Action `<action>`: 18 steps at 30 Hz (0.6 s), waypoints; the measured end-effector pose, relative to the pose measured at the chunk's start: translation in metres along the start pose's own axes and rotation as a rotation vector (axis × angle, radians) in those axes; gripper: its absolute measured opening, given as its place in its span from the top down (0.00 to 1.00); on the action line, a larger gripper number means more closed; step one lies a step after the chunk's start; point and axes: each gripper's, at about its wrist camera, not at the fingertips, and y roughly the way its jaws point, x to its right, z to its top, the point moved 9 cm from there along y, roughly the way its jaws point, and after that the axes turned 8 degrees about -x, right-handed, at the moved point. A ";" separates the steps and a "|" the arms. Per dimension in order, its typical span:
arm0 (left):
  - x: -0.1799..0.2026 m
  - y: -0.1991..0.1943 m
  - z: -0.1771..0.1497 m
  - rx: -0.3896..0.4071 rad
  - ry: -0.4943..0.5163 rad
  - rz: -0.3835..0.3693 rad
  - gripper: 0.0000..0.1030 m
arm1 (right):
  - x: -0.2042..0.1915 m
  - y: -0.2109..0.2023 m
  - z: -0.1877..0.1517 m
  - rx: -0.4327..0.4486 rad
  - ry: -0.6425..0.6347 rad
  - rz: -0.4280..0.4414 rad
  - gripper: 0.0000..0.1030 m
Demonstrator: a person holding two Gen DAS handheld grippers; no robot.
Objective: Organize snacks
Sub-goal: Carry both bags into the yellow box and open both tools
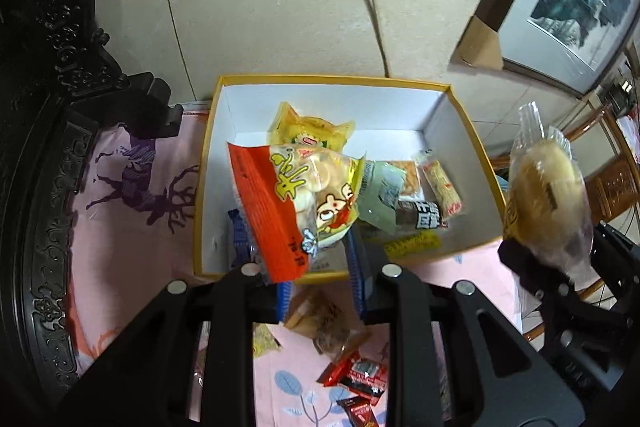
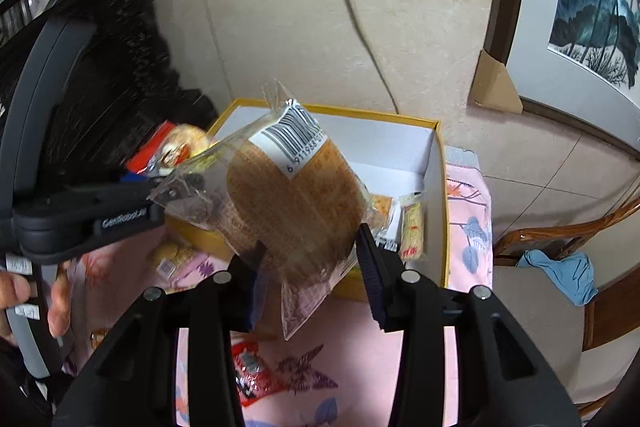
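While both are raised over the pink patterned cloth [image 1: 132,239], the left gripper [image 1: 320,275] is seen clenched on an orange-and-yellow plastic snack bag [image 1: 296,203], and the right gripper [image 2: 312,279] is seen grasping a round brown cake in a clear wrapper [image 2: 296,211]. Both packets are held above the near edge of the yellow-rimmed white cardboard box [image 1: 320,95], in which several small snack packets [image 1: 408,195] are gathered toward its right side. Red sachets [image 1: 360,379] are left on the cloth near its front edge.
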 end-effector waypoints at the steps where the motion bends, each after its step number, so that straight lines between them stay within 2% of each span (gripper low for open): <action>1: -0.002 0.003 0.003 -0.003 0.000 0.001 0.77 | 0.001 0.003 0.001 -0.001 0.002 -0.002 0.59; 7: -0.007 0.012 0.018 -0.005 0.004 0.007 0.77 | 0.010 0.017 0.018 -0.012 0.021 -0.032 0.58; 9: -0.011 0.012 0.024 0.006 0.000 0.033 0.66 | 0.019 0.025 0.028 -0.036 0.048 -0.072 0.52; 10: -0.016 0.011 0.030 0.010 -0.009 0.059 0.25 | 0.024 0.028 0.033 -0.049 0.062 -0.094 0.38; 11: -0.021 0.009 0.033 0.011 -0.018 0.080 0.02 | 0.028 0.027 0.037 -0.043 0.071 -0.109 0.35; 13: -0.034 -0.006 0.042 0.062 -0.030 0.120 0.02 | 0.029 0.020 0.040 -0.021 0.075 -0.110 0.35; 16: -0.055 -0.018 0.043 0.071 -0.064 0.117 0.02 | 0.027 0.012 0.035 0.004 0.060 -0.103 0.35; 18: -0.070 -0.023 0.039 0.073 -0.101 0.110 0.02 | 0.025 0.015 0.027 -0.013 0.060 -0.092 0.35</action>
